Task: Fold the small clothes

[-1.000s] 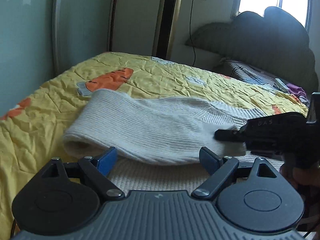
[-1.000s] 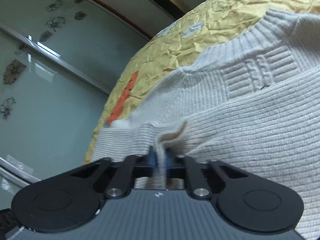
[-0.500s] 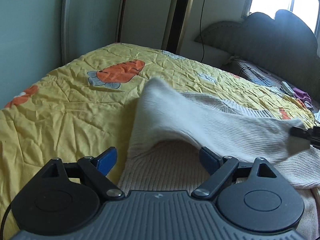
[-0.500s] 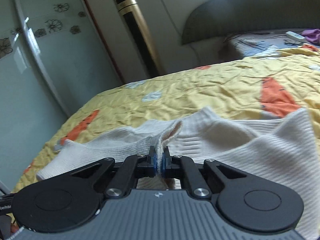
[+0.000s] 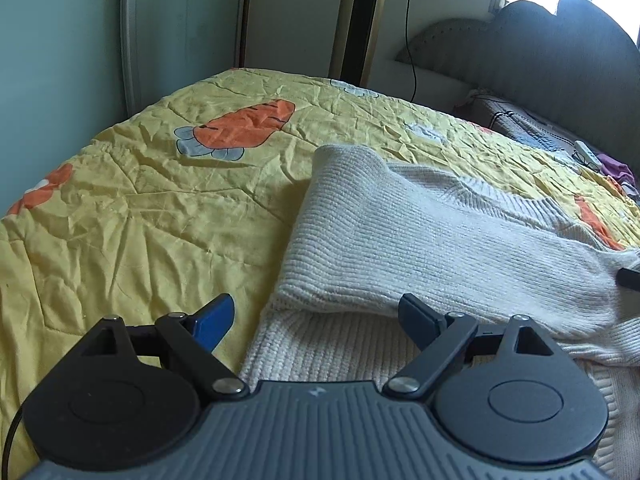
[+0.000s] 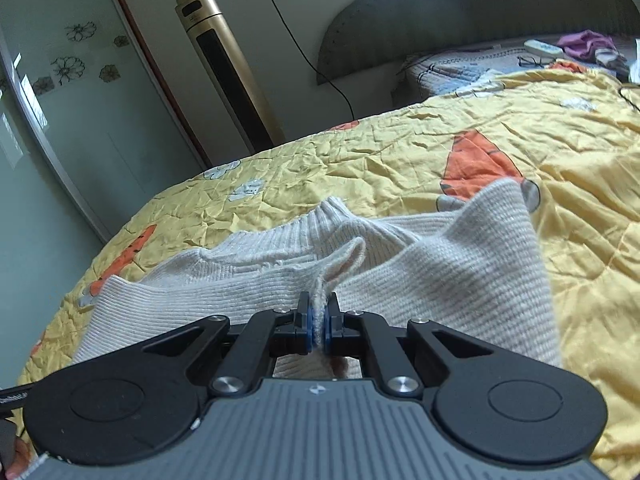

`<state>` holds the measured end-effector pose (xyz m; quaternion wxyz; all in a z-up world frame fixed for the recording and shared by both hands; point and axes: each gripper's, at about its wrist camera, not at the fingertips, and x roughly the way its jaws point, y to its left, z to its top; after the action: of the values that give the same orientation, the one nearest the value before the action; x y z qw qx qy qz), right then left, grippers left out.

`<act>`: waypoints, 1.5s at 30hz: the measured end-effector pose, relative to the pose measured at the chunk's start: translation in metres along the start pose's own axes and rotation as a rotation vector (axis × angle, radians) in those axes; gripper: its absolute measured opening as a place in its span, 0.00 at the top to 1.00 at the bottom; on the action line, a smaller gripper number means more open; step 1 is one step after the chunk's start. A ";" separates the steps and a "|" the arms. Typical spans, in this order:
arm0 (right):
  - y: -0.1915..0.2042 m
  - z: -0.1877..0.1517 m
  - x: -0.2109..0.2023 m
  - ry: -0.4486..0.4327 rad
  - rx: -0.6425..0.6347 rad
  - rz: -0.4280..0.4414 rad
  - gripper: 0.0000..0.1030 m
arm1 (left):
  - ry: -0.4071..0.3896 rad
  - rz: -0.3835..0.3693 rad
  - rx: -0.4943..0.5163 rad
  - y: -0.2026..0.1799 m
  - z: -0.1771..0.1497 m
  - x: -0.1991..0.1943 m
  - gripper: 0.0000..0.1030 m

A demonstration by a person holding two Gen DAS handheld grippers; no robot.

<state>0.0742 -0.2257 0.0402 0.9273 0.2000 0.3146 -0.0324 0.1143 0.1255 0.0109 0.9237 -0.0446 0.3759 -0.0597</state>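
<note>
A cream ribbed knit sweater [image 5: 420, 240] lies on the yellow carrot-print bedspread [image 5: 160, 200]. One sleeve [image 5: 400, 236] is laid across its body toward the right. My left gripper [image 5: 316, 316] is open and empty, hovering just above the sweater's near edge. My right gripper [image 6: 318, 320] is shut on a pinched fold of the sweater's sleeve end [image 6: 340, 264]; its tip also shows at the right edge of the left wrist view [image 5: 628, 278]. The sweater [image 6: 460, 280] spreads out in front of it.
A gold tower fan [image 6: 224, 68] stands by the wall with a black cord to a socket. A grey headboard [image 5: 560, 64] and a pillow with small items [image 6: 540, 52] are at the bed's far end. A glass wardrobe door [image 6: 60, 120] flanks the bed.
The right gripper has drawn the sleeve across the sweater to the right, and the sleeve now lies lower and flatter. The left gripper stayed open and shifted a little left.
</note>
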 end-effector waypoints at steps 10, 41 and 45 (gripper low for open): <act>0.012 -0.013 -0.004 0.012 -0.150 -0.135 0.65 | 0.016 0.012 0.002 -0.003 -0.001 0.002 0.13; 0.051 -0.113 -0.049 0.044 -0.413 -0.275 0.00 | 0.008 -0.172 0.091 -0.089 -0.064 -0.053 0.13; 0.047 -0.119 -0.052 0.027 -0.383 -0.280 0.00 | 0.031 -0.190 0.119 -0.104 -0.071 -0.054 0.13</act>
<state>-0.0264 -0.1391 0.0021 0.9305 -0.0249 0.3521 -0.0976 0.0183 0.0274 0.0110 0.9090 -0.0243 0.3799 -0.1697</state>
